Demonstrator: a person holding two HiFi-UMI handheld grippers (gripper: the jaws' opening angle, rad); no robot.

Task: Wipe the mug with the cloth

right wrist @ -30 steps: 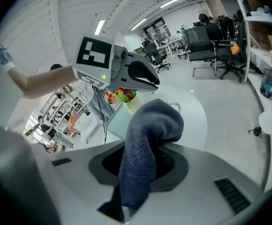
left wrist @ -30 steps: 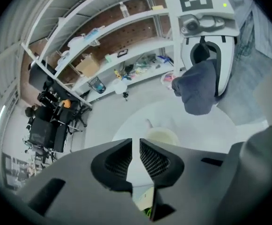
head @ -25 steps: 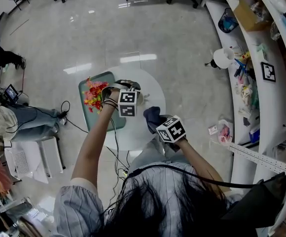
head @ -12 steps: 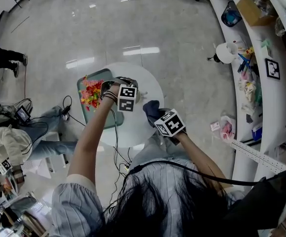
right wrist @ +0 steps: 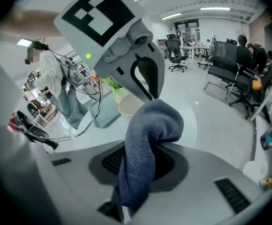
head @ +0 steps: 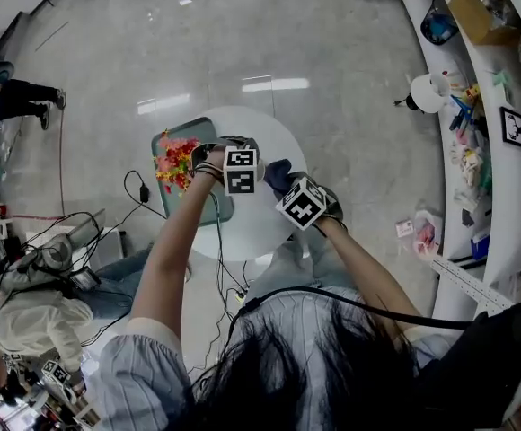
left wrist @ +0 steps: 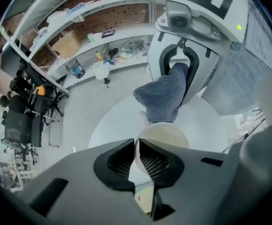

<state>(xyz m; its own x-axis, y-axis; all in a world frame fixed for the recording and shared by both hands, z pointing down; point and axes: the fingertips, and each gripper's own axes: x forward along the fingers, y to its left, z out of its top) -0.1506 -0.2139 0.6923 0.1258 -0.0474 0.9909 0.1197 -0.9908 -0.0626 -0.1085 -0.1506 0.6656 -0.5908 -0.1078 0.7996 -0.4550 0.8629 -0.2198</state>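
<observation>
In the left gripper view my left gripper (left wrist: pixel 137 142) is shut on the near rim of a cream mug (left wrist: pixel 166 137), held above the round white table (left wrist: pixel 112 125). A dark blue cloth (left wrist: pixel 163 96) hangs from my right gripper (left wrist: pixel 182 76) and touches the mug's far rim. From the right gripper view, the right gripper (right wrist: pixel 143 151) is shut on the cloth (right wrist: pixel 147 135), with the mug (right wrist: pixel 128 105) just behind it under the left gripper (right wrist: pixel 140 78). The head view shows both grippers (head: pixel 242 171) (head: pixel 300 203) close together over the table (head: pixel 234 232); the cloth (head: pixel 277 176) sits between them.
A green tray (head: pixel 208 206) with red and yellow flowers (head: pixel 175 160) lies on the table's left side. Cables (head: pixel 144 196) trail on the floor at the left. Curved shelves (head: pixel 476 106) full of clutter run along the right. A person (head: pixel 27 312) sits at lower left.
My right gripper has carried the cloth up and left, closer to the left gripper and the mug. The left gripper has kept its hold on the mug.
</observation>
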